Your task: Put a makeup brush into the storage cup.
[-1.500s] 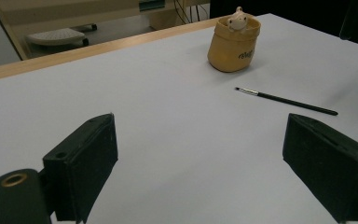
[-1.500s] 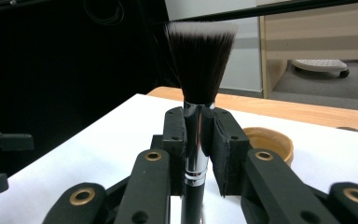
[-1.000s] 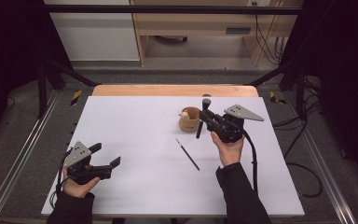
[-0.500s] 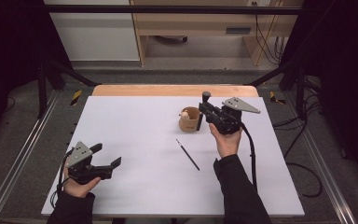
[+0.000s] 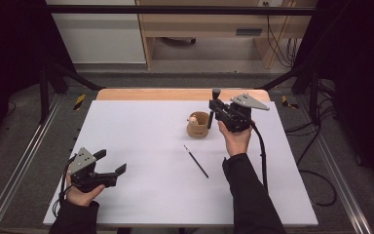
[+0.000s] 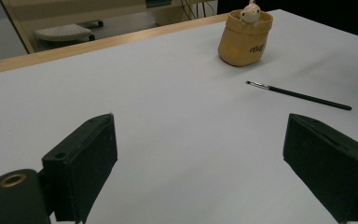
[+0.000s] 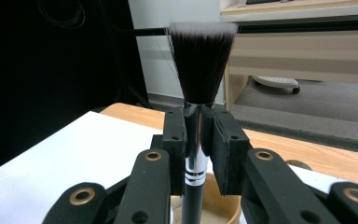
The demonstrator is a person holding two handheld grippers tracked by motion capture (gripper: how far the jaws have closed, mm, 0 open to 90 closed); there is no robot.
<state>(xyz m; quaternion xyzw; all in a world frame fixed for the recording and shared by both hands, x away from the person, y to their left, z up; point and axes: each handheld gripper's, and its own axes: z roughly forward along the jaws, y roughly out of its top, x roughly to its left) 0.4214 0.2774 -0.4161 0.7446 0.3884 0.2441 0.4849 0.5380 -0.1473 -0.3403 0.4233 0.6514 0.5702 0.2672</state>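
right gripper [image 5: 211,108] is clamped on a thick makeup brush with a black handle, silver ferrule and dark bristle head [image 7: 199,93]. in the right gripper view both pads pinch the ferrule just below the bristles, brush upright, bristles up. in the high view the brush [image 5: 214,103] stands near vertical just right of a small tan cup-shaped holder with a pale little figure on its rim [image 5: 197,125], handle end low beside or over the holder's right edge; can't tell if it's already inside the rim. the right gripper view shows the holder's rim [image 7: 223,203] right under the handle, so it looks lined up.

left gripper [image 5: 111,169] rests near the front left corner of the white table top [image 5: 136,146], jaws spread wide, nothing between them, well apart from everything. in the left gripper view its two black pads frame bare table, with the holder [image 6: 244,37] and a thin black liner brush with a fine tip [image 6: 298,94] far off.

the thin brush [image 5: 196,161] lies flat on the table, in front of the holder, apart from it, untouched.

step in hand, as i read it: putting the thick brush handle-first into the holder. next move calls for lowering straight down so the handle goes inside the rim, without tipping the light holder, then letting go. thin brush probably comes after; it's flat and skinny, so a low, careful pinch.
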